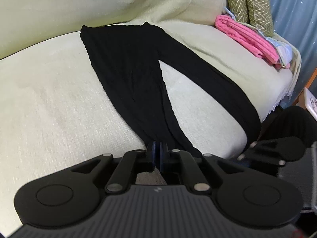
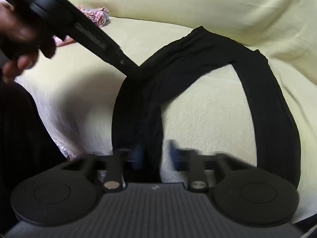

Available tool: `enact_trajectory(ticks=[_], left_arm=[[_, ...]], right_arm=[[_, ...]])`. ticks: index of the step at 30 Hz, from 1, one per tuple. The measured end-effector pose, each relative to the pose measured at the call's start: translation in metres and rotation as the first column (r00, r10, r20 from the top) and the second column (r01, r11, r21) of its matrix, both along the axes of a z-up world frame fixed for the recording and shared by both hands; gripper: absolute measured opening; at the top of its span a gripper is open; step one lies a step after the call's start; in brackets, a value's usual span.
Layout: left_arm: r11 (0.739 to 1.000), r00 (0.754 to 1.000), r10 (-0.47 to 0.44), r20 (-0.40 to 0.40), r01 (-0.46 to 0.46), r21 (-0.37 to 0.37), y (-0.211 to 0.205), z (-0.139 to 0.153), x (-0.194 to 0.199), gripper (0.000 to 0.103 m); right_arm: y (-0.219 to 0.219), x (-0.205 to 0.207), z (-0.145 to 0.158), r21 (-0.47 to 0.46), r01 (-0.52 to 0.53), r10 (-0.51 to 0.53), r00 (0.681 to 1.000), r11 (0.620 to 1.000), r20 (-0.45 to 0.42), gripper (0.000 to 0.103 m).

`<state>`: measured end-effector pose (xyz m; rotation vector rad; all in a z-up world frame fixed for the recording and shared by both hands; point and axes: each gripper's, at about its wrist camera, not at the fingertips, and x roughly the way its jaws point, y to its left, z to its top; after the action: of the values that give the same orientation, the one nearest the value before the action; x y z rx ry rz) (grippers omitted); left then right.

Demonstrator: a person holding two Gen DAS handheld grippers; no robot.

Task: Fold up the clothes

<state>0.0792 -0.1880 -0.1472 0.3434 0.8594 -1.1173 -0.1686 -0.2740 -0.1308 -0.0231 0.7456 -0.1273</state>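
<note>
Black pants (image 1: 126, 65) lie spread on a pale green sofa seat (image 1: 49, 99), waist toward the backrest and the two legs fanning toward me. My left gripper (image 1: 158, 151) is shut on the hem of the left leg at the seat's front edge. In the right wrist view the pants (image 2: 198, 59) arch over the seat. One leg runs down between the parted fingers of my right gripper (image 2: 155, 151), which is open around it. The left gripper (image 2: 130, 65), held by a hand (image 2: 19, 39), meets the fabric further up. The right gripper (image 1: 255, 146) appears blurred beside the other leg's end.
A folded pink towel (image 1: 247, 37) and two zigzag-patterned cushions (image 1: 249, 6) sit at the sofa's right end, by a blue curtain (image 1: 293, 10). A crumpled patterned cloth (image 2: 97, 15) lies at the far left. A lace-trimmed cover edge (image 1: 283, 97) marks the seat's right side.
</note>
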Motion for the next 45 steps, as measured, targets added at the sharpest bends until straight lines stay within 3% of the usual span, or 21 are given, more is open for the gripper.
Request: enact_trajectory(ticks=[3, 7, 11, 15, 19, 26, 30, 31, 34, 42, 45], left_arm=[[1.0, 1.0, 0.007, -0.005, -0.007, -0.002, 0.012, 0.003, -0.003, 0.026], [1.0, 0.998, 0.019, -0.055, -0.019, -0.011, 0.021, -0.003, -0.003, 0.031], [0.999, 0.991, 0.035, -0.129, -0.036, -0.011, 0.017, -0.016, -0.002, 0.035], [1.0, 0.991, -0.003, -0.134, 0.003, -0.001, 0.001, -0.019, -0.01, 0.036], [0.999, 0.991, -0.026, -0.135, 0.03, 0.03, -0.019, -0.027, -0.02, 0.036], [0.998, 0.985, -0.047, -0.165, 0.051, 0.02, -0.039, -0.038, -0.034, 0.036], [0.998, 0.983, -0.051, -0.178, 0.054, 0.012, -0.044, -0.04, -0.035, 0.027], [0.999, 0.981, -0.039, -0.191, 0.042, 0.011, -0.044, -0.041, -0.034, 0.0], [1.0, 0.978, -0.01, -0.21, 0.012, 0.009, -0.039, -0.039, -0.031, 0.0], [0.999, 0.998, 0.031, -0.052, -0.029, 0.039, 0.017, 0.012, -0.034, 0.0], [0.996, 0.999, 0.052, -0.014, -0.051, 0.072, 0.021, 0.018, -0.028, 0.0]], right_arm=[[-0.015, -0.012, 0.016, 0.088, 0.037, -0.042, 0.997, 0.995, 0.057, 0.0], [-0.05, -0.039, 0.039, 0.274, 0.123, -0.162, 0.979, 0.954, 0.123, 0.0], [-0.089, -0.049, 0.038, 0.418, 0.207, -0.275, 0.955, 0.885, 0.109, 0.0], [-0.11, -0.051, 0.023, 0.468, 0.271, -0.333, 0.941, 0.841, 0.054, 0.0], [-0.119, -0.053, 0.015, 0.475, 0.298, -0.358, 0.933, 0.828, 0.038, 0.0], [-0.121, -0.058, 0.01, 0.493, 0.296, -0.357, 0.934, 0.818, 0.031, 0.0], [-0.122, -0.059, 0.008, 0.51, 0.28, -0.341, 0.94, 0.813, 0.027, 0.0], [-0.122, -0.06, 0.008, 0.515, 0.276, -0.337, 0.941, 0.812, 0.026, 0.0], [-0.123, -0.061, 0.007, 0.528, 0.264, -0.324, 0.946, 0.807, 0.024, 0.0], [-0.108, -0.055, 0.007, 0.581, 0.189, -0.248, 0.969, 0.792, 0.022, 0.0], [-0.09, -0.043, 0.006, 0.555, 0.16, -0.209, 0.978, 0.816, 0.024, 0.0]])
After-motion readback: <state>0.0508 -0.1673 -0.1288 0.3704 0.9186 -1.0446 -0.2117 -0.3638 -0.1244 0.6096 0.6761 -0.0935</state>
